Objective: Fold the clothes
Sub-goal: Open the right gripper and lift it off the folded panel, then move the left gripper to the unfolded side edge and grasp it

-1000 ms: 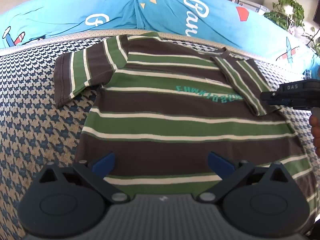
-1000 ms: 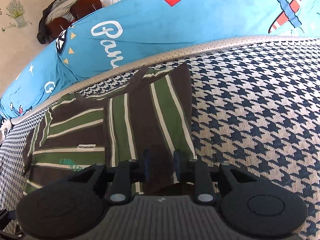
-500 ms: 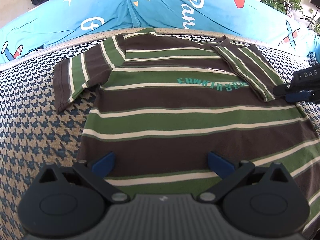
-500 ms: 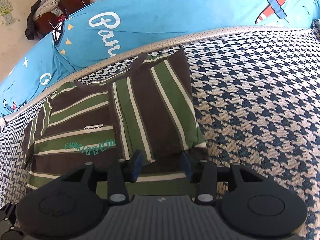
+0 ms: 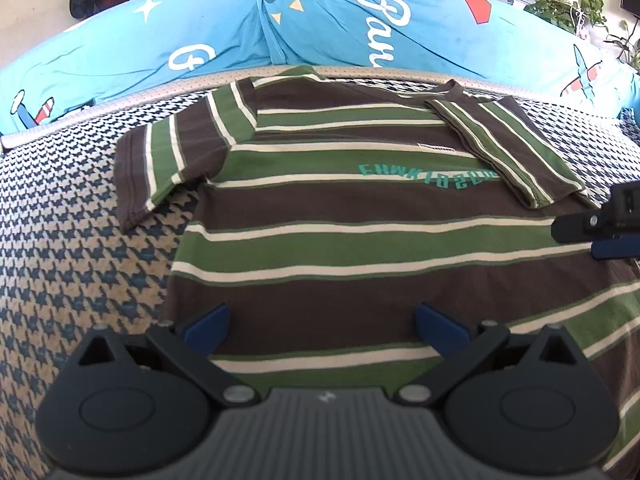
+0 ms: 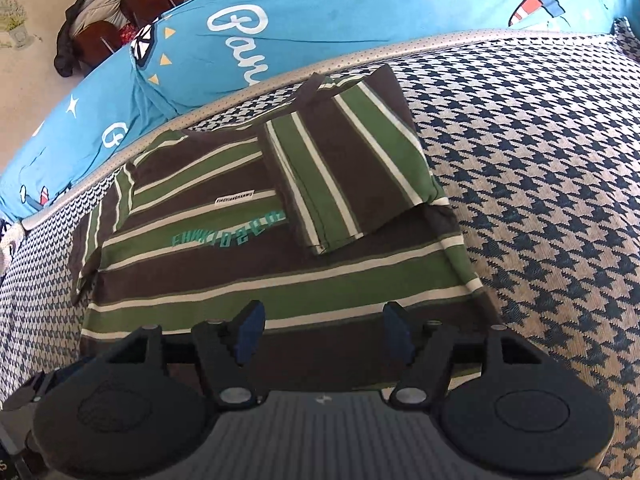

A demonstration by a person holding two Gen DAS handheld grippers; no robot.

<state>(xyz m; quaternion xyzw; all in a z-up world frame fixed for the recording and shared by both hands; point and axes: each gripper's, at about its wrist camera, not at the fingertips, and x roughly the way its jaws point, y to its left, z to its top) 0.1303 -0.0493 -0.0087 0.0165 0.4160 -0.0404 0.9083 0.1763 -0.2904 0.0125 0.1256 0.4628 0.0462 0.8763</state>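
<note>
— Blue pads on my left gripper (image 5: 322,330) stand wide apart over the hem, holding nothing; my right gripper (image 6: 322,330) is spread and empty too.

— Where's the shirt?

— Striped T-shirt (image 5: 360,240) lies flat on the houndstooth cover (image 5: 80,260), its right sleeve (image 6: 352,176) folded inward, left sleeve (image 5: 168,164) spread out.

— Advice?

— I'd pinch that spread sleeve by its edge and lay it over smoothly. Blue cushions (image 5: 200,40) crowd the collar side.
</note>
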